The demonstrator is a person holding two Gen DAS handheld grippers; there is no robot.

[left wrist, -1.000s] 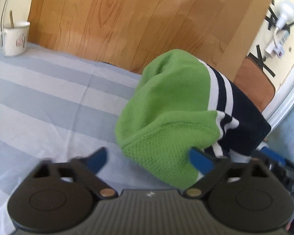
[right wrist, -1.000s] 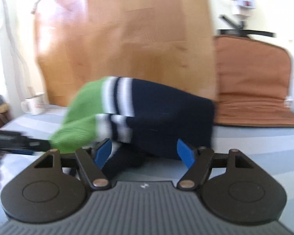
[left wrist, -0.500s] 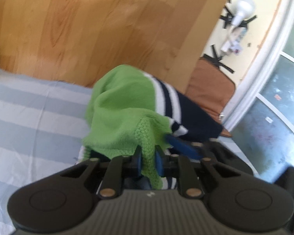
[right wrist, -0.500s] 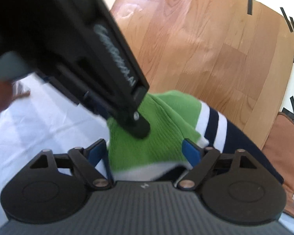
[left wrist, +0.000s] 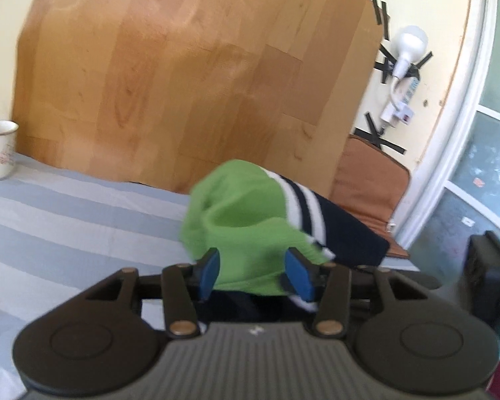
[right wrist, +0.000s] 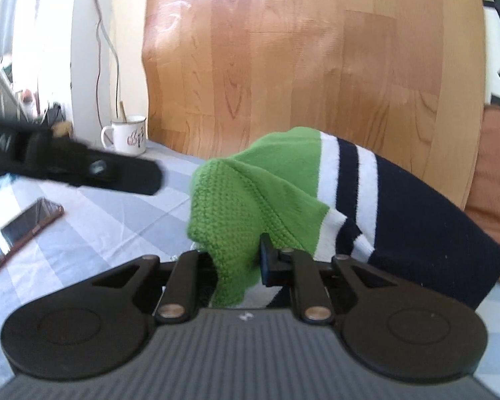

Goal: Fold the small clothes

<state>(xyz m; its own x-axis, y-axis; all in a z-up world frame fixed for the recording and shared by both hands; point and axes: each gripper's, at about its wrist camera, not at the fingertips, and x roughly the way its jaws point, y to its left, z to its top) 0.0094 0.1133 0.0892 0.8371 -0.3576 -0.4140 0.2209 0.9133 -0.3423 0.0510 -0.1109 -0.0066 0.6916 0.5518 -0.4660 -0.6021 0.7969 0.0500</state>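
Presently the right hand-held gripper (right wrist: 238,263) is clamped on the green knitted edge of a small knit garment (right wrist: 283,196) — green, with white stripes and a navy body — bunched in a heap on the bench under a grey-and-white striped cloth (right wrist: 93,233), before a wooden board. Left hand-held gripper (left wrist: 254,275) stands part-open, blue pads either side of the garment's (left wrist: 250,230) green fold — not pinching it. White enamel mug (right wrist: 129,137) sits at the far edge; a phone (right wrist: 20,228) lies left.
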